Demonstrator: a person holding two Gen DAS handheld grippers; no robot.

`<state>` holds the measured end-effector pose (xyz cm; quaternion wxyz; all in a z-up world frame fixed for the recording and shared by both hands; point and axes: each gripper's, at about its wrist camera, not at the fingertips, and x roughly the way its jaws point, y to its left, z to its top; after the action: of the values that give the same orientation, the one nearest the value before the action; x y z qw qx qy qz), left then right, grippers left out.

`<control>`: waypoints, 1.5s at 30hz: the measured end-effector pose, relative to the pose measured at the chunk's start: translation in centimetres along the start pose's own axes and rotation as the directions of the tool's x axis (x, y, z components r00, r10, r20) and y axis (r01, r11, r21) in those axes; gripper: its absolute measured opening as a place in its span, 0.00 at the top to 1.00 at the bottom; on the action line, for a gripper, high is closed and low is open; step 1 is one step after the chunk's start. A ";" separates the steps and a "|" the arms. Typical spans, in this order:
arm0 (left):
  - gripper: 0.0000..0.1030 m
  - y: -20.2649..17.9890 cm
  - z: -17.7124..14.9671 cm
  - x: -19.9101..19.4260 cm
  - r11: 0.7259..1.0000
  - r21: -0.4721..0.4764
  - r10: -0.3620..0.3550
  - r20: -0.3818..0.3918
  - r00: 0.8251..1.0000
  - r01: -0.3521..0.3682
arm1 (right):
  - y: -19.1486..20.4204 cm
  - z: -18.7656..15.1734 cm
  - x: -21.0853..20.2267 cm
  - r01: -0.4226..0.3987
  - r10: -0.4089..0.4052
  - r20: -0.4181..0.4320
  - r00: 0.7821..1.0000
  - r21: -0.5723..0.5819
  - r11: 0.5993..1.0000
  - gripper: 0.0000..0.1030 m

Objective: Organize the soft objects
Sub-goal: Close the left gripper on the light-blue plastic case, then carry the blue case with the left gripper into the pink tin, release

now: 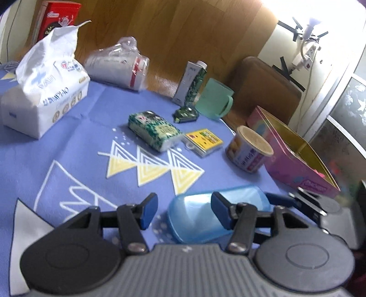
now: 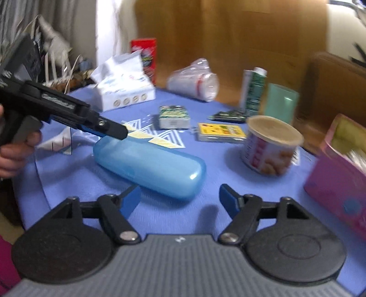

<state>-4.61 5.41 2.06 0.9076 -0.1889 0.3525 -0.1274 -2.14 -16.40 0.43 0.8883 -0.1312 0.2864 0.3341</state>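
Observation:
A big white tissue pack [image 1: 43,96] [image 2: 123,89] stands at the far left of the blue tablecloth [image 1: 80,141]. A small green tissue packet [image 1: 153,130] [image 2: 175,114] lies mid-table. A plastic-wrapped white roll [image 1: 116,66] [image 2: 194,84] lies at the back. My left gripper [image 1: 184,210] [image 2: 119,133] is open just above the left end of a blue glasses case [image 1: 199,214] [image 2: 148,166], gripping nothing. The right gripper [image 2: 180,200] [image 1: 295,198] is open and empty at the case's near right end.
A snack can [image 1: 249,150] [image 2: 272,146], a yellow card box [image 1: 203,141], a green tape measure [image 1: 185,114], a teal cup [image 1: 215,100] and a carton [image 1: 192,82] stand mid-right. An open pink box [image 1: 295,157] [image 2: 338,178] is at the right edge. A red tin [image 1: 57,20] stands behind.

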 end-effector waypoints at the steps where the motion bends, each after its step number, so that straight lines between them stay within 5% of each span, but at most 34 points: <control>1: 0.48 -0.2 0.0 0.1 1.000 0.002 -0.006 -0.003 1.000 0.006 | 0.0 0.2 0.7 -0.017 0.016 -0.015 1.000 -0.018 1.000 0.22; 3: 0.46 -0.6 0.0 0.6 1.000 0.001 -0.006 -0.001 1.000 0.006 | 0.1 0.1 1.5 -0.056 0.056 -0.032 0.998 -0.018 0.998 0.23; 15: 0.46 -3.4 0.2 2.2 0.999 0.046 -0.019 -0.015 1.000 0.020 | -0.5 -2.3 -1.8 0.011 -0.014 0.033 0.999 0.098 0.995 0.32; 22: 0.47 -10.2 3.0 4.1 0.974 0.200 -0.113 0.014 0.993 0.108 | -3.3 -3.3 -6.2 0.143 -0.166 0.122 0.979 0.176 0.974 0.32; 30: 0.47 -20.9 6.6 9.6 0.909 0.360 -0.243 0.046 0.969 0.211 | -9.9 -3.8 -12.2 0.364 -0.421 0.181 0.889 0.280 0.888 0.32; 38: 0.48 -26.0 8.3 16.0 0.911 0.350 -0.243 0.030 0.969 0.218 | -16.1 -4.7 -12.7 0.455 -0.518 0.135 0.844 0.328 0.827 0.32; 39: 0.48 -26.2 8.3 16.7 0.918 0.341 -0.223 0.024 0.974 0.202 | -16.4 -4.7 -12.4 0.490 -0.553 0.123 0.824 0.337 0.804 0.33; 42: 0.49 -25.6 7.9 16.4 0.931 0.309 -0.213 0.030 0.977 0.194 | -17.2 -4.9 -11.8 0.644 -0.711 0.067 0.700 0.372 0.669 0.32; 45: 0.49 -24.2 7.1 14.8 0.928 0.310 -0.229 0.031 0.973 0.208 | -17.1 -6.0 -13.0 0.581 -0.700 0.120 0.704 0.471 0.664 0.32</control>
<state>8.59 -19.84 8.57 0.9173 -0.0889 0.2749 -0.2742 -1.22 -38.41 4.10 0.9873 0.0098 0.1488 -0.0542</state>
